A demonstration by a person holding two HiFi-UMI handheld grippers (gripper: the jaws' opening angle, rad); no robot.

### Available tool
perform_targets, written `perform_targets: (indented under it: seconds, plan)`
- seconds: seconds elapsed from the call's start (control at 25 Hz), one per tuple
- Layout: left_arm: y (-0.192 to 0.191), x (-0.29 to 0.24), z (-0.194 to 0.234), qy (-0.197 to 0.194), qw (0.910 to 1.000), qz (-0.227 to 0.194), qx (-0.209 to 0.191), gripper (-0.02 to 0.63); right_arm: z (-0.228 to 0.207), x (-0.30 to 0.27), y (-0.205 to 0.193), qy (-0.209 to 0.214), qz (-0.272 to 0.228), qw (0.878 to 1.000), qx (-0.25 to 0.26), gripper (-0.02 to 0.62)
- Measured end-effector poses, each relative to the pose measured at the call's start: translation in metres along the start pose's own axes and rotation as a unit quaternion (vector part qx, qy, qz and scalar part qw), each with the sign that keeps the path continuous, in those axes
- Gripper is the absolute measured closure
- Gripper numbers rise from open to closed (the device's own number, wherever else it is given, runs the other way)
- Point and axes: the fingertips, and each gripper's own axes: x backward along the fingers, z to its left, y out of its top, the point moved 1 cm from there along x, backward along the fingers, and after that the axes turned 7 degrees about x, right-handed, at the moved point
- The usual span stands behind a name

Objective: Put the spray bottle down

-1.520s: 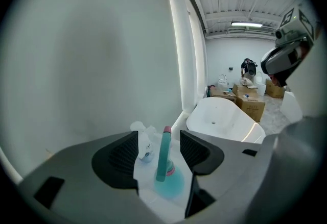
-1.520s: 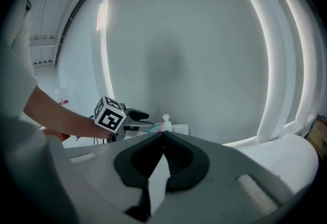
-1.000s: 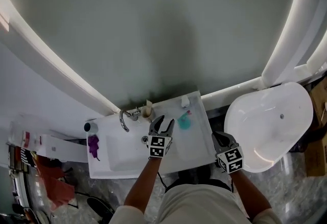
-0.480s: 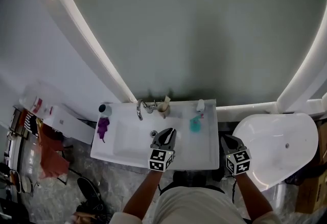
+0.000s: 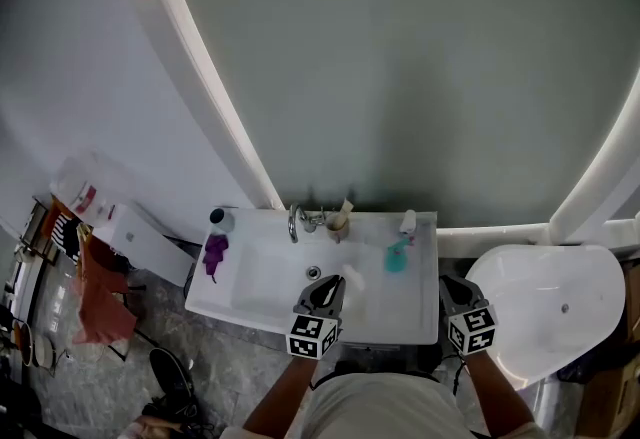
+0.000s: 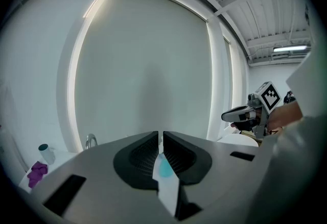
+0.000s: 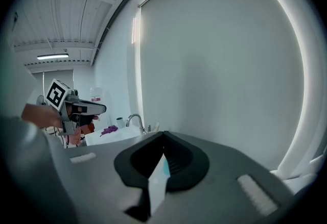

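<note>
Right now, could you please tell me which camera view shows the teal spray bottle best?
The head view: the spray bottle sits in plain sight on the sink's right side. Both gripper views aim above it; neither shows it clearly.

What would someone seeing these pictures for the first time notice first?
A huge arched grey panel with a white rim fills most of the head view. Below it sits a white sink, with a teal spray bottle on its right side and a purple cloth at its left end.

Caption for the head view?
Teal spray bottle sits on the sink; left gripper, empty, has just been closing its jaws.
</note>
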Motion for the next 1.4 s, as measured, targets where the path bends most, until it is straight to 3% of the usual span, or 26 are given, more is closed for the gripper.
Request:
perform_targets:
  seconds: [0.32, 0.52, 1.4]
  plan:
    - [0.015, 0.02, 0.011, -0.023, 0.9992, -0.013, 0.028, 0.588, 0.011, 0.012, 0.016, -0.021, -0.014, 1.0, -0.008, 0.584]
    - [0.024, 0.019, 0.02, -0.025, 0.9994, -0.02, 0.012, 0.589, 0.014, 0.013, 0.027, -0.031, -0.023, 0.999, -0.005, 0.584]
    - [0.032, 0.016, 0.032, -0.04, 0.9986, -0.031, 0.017, 0.589, 0.024, 0.007, 0.053, -0.039, -0.042, 0.998, 0.01, 0.584]
